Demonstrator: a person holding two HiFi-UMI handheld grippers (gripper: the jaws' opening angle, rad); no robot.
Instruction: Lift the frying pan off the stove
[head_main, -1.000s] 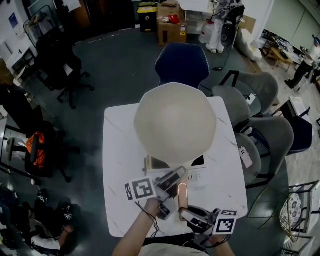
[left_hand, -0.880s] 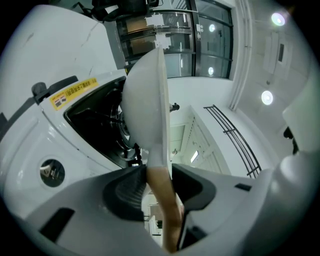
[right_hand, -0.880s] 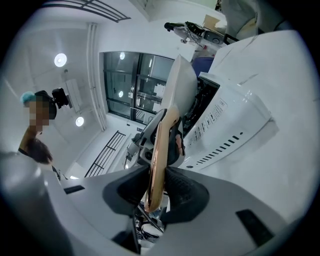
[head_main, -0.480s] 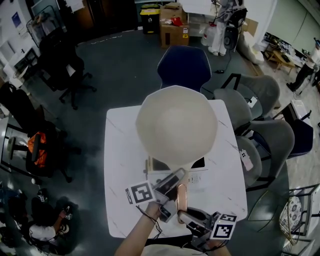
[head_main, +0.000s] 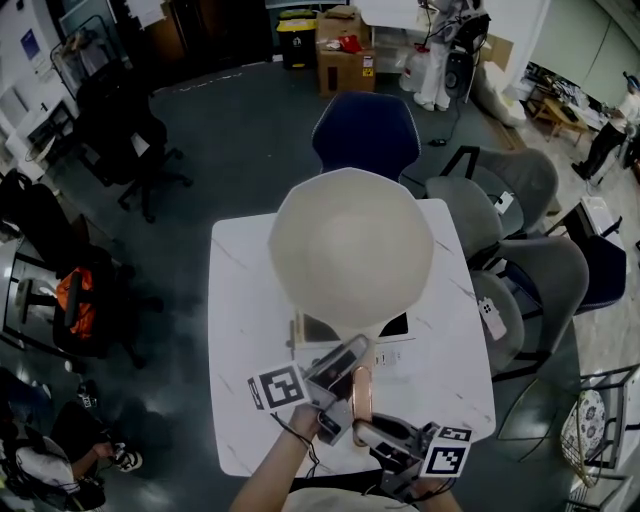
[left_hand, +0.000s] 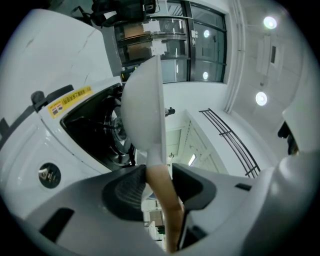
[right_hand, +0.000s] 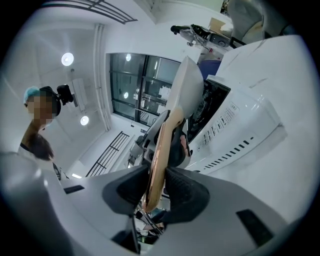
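Already I hold the pan (head_main: 352, 245) up off the stove (head_main: 398, 325). My left gripper (head_main: 350, 378) and right gripper (head_main: 364, 428) clamp its handle (head_main: 362, 395); the right jaws have just been opening slightly.

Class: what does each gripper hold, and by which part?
Both grip the frying pan by its handle: left gripper nearer the pan body, right gripper at its end, jaws just eased wider yet on it.

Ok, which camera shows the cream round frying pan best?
The head view: the cream round frying pan shows as a full disc over the white table. Both gripper views catch it only edge-on, past its copper-coloured handle.
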